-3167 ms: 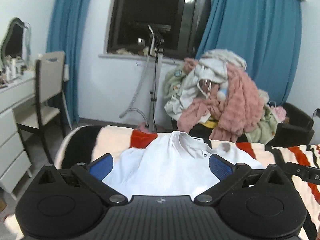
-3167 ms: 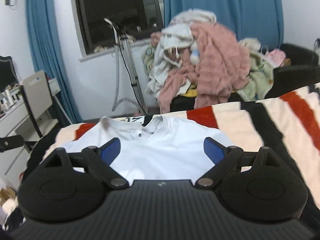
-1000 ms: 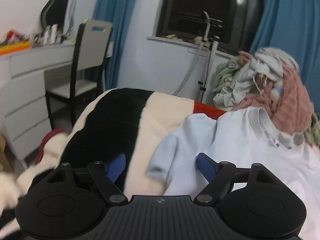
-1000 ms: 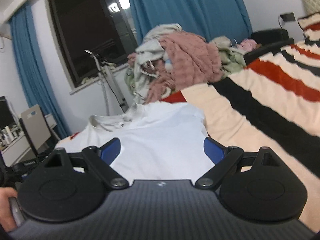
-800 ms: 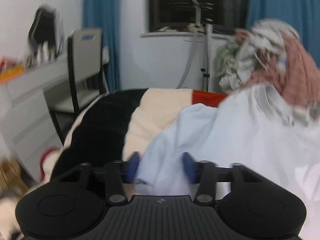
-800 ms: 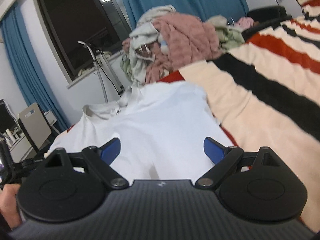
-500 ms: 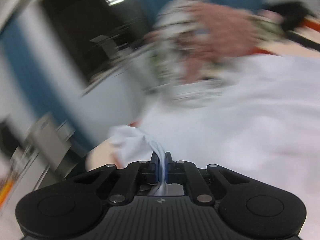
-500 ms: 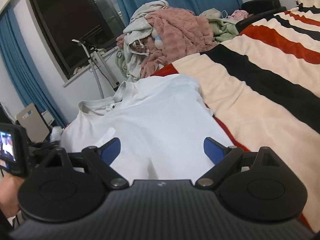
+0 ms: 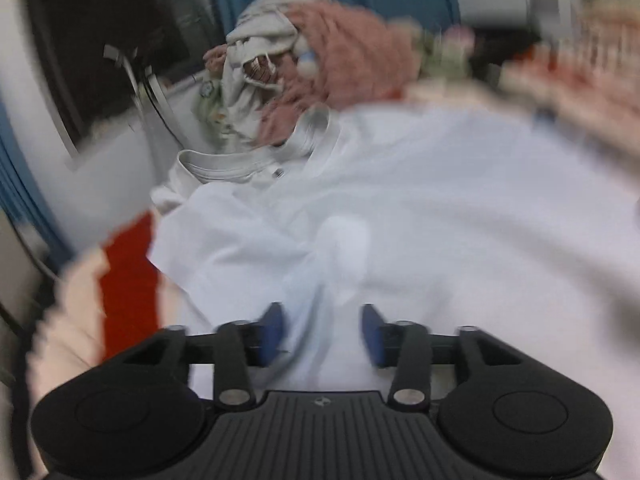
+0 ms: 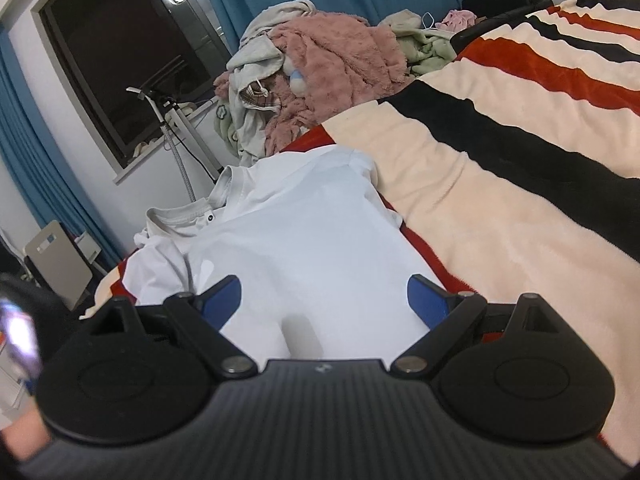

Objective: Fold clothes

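Your left gripper point(image 9: 322, 330) stands partly open over the folded-in sleeve point(image 9: 340, 248), holding nothing. The white shirt point(image 10: 304, 248) runs lengthwise from lower centre to its collar point(image 10: 188, 214) at upper left. Your right gripper point(image 10: 324, 298), wide open and empty, hovers nearest the shirt's lower-right edge.

Left wrist view smeared by motion: the striped blanket point(image 9: 568, 76) at upper right is only streaks, and the clothes pile point(image 9: 320, 48) has lost its edges. My left gripper point(image 9: 322, 330) has a blurred fold of the white shirt point(image 9: 420, 216) between its fingers; contact cannot be judged. In the right wrist view, the shirt's hem is hidden behind my right gripper point(image 10: 324, 300). A blurred dark object point(image 10: 20, 320) is cut off at the left edge.
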Motion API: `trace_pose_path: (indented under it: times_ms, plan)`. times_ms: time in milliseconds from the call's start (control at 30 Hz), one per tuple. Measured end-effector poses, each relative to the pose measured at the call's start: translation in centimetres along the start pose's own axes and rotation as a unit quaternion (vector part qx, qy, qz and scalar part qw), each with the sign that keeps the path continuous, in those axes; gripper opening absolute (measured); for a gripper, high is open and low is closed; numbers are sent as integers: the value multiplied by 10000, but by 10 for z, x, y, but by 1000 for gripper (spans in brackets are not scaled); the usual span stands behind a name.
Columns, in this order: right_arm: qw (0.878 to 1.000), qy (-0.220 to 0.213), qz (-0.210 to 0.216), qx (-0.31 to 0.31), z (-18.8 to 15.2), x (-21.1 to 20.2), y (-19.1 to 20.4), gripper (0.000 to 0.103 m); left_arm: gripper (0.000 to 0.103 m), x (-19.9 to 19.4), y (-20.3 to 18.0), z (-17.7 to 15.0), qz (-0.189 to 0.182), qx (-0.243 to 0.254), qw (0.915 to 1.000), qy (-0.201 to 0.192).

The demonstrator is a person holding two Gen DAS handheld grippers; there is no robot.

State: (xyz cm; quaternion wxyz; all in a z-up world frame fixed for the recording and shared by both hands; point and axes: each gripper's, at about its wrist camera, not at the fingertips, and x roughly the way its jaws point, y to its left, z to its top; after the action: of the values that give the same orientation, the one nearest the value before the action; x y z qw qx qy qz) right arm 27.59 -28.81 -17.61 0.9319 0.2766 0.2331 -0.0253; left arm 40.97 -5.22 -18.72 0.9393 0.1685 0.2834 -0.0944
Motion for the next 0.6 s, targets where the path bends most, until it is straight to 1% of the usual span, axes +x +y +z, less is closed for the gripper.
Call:
trace_pose_path:
  times_ms: [33, 67, 133, 167, 233, 267, 300, 333, 367, 400, 433, 467, 500, 533, 600]
  plan:
    - [10000, 20, 20, 10, 0, 0, 0, 91, 64, -1, 14, 1, -104, -338, 9994, -40]
    - [10000, 40, 40, 21, -1, -1, 0, 91, 64, -2, 27, 3, -208, -676, 9975, -80]
    - [9999, 75, 73, 3, -3, -2, 1, 91, 63, -5, 54, 5, -416, -1348, 9899, -160]
    - [9999, 99, 79, -26, -4, -3, 1, 91, 63, -6, 68, 7, -519, -1682, 9842, -200]
    - [9999, 125, 99, -67, -7, -3, 2, 91, 62, -8, 95, 9, -723, -2343, 9691, -278]
    - [9998, 121, 93, -89, -8, -3, 3, 91, 60, -4, 109, 12, -711, -2619, 9621, -270]
    - [9998, 118, 81, -109, -9, -3, 3, 91, 60, 9, 122, 13, -589, -2849, 9565, -206]
    - [9998, 118, 61, -127, -10, -2, 4, 91, 56, 21, 132, 12, -519, -3007, 9522, -122]
    - [9998, 123, 52, -156, -11, 0, 4, 91, 43, 30, 137, 12, -499, -3085, 9499, -23]
    - [9997, 136, 62, -203, -12, 2, 5, 91, 35, 40, 143, 12, -480, -3162, 9474, 75]
    - [9995, 146, 57, -258, -14, 3, 6, 91, 22, 50, 148, 14, -480, -3221, 9453, 181]
    - [9993, 151, 26, -326, -15, 4, 7, 91, 16, 57, 155, 17, -514, -3264, 9436, 212]
    - [9991, 157, -4, -395, -16, 5, 8, 91, 12, 59, 163, 20, -563, -3311, 9418, 156]
    - [9988, 163, -35, -463, -17, 7, 9, 91, 2, 60, 170, 22, -607, -3345, 9404, 86]
    - [9981, 146, -91, -597, -19, 7, 13, 91, 2, 52, 186, 26, -686, -3314, 9410, 2]
